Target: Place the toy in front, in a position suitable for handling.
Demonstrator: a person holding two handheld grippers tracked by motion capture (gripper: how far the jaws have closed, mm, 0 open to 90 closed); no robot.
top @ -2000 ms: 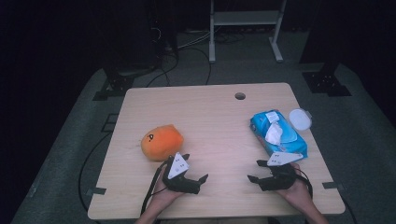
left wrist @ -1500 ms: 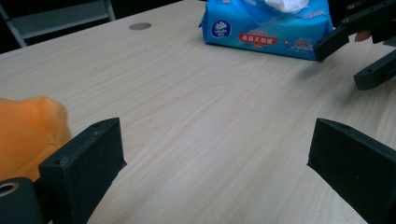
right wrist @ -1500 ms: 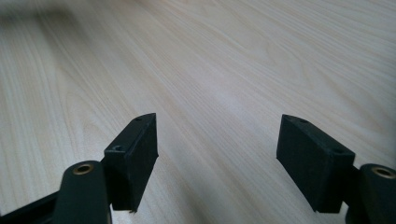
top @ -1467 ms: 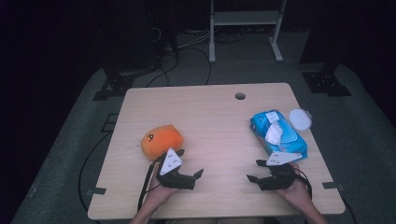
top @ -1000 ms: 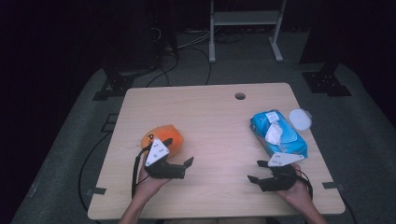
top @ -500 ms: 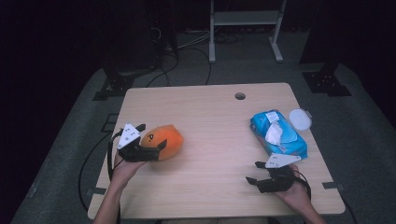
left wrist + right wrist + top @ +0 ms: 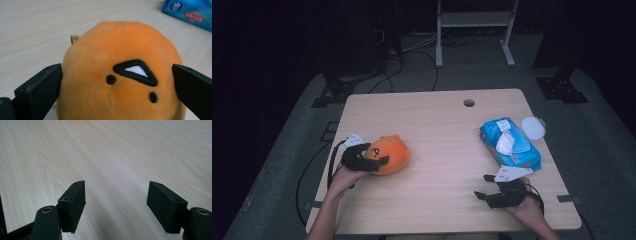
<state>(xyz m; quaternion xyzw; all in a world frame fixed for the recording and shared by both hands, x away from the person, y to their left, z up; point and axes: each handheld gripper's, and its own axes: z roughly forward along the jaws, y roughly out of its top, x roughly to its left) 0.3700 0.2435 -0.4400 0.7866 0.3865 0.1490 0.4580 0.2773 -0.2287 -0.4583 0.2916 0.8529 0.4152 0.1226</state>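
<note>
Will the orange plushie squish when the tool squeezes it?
Probably. The plushie looks fuzzy and stuffed, so it should give between the left tool's open jaws either side. It seems light, and its rounded body might roll if nudged.

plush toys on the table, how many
1: the orange plush toy lies near the table's left edge, between the open jaws of the left tool; nothing seems big enough to hide another.

Left gripper [image 7: 371, 156] swung from the near table edge round to the plush toy's [image 7: 390, 152] left side; jaws spread and closed in around the toy.
</note>
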